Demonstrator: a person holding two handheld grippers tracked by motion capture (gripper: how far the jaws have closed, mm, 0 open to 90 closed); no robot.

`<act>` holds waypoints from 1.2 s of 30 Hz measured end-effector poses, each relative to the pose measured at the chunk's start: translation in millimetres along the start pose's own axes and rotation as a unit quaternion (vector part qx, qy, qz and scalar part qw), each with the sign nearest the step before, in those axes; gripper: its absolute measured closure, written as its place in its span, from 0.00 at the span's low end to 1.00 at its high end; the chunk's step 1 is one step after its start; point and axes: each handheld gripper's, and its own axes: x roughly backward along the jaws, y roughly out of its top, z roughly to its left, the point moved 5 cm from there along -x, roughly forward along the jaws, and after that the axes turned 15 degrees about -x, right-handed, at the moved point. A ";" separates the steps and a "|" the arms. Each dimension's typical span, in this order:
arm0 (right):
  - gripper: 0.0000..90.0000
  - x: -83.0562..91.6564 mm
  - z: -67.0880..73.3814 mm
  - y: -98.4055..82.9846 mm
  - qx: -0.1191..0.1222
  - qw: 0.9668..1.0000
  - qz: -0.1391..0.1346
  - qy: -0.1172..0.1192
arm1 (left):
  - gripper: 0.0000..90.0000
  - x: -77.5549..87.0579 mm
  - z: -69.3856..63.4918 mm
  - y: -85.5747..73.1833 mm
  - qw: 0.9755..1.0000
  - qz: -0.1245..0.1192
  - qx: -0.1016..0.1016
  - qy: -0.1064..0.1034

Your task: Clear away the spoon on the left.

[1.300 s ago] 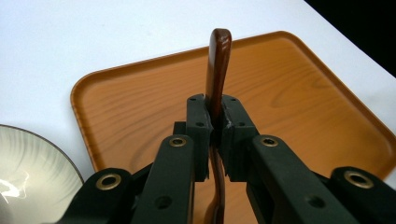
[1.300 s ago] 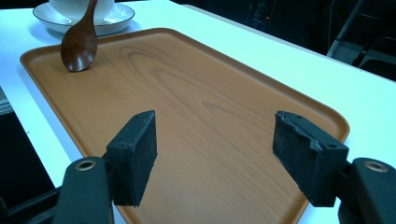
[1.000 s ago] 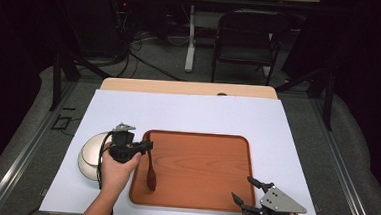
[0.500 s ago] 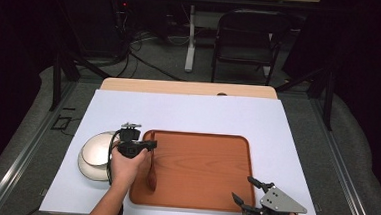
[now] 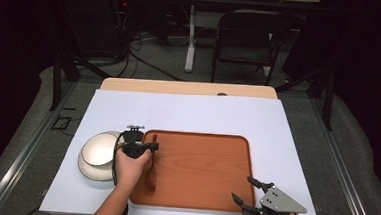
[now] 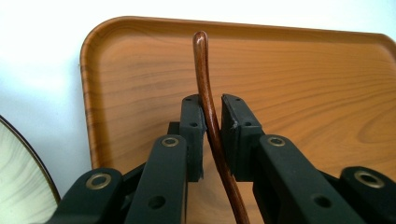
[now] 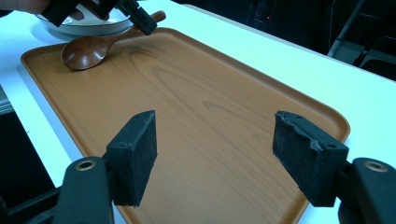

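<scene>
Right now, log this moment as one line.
left gripper: jaws just opening, spoon handle between, bowl on tray | right gripper: open, idle

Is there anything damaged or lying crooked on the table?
Nothing is damaged or spilled. The wooden spoon lies with its bowl in the tray and its handle over the rim, between the left gripper's fingers, which have just been opening.

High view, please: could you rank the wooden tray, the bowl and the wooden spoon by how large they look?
1. Wooden tray, largest by far.
2. Bowl, partly hidden behind the left hand.
3. Wooden spoon, smallest, lying along the tray's left edge.
</scene>
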 end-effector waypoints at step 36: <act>0.34 -0.2 0.1 -0.2 0.001 1.000 0.001 0.001 | 0.65 -6.3 3.0 -8.5 0.995 0.034 -0.056 0.076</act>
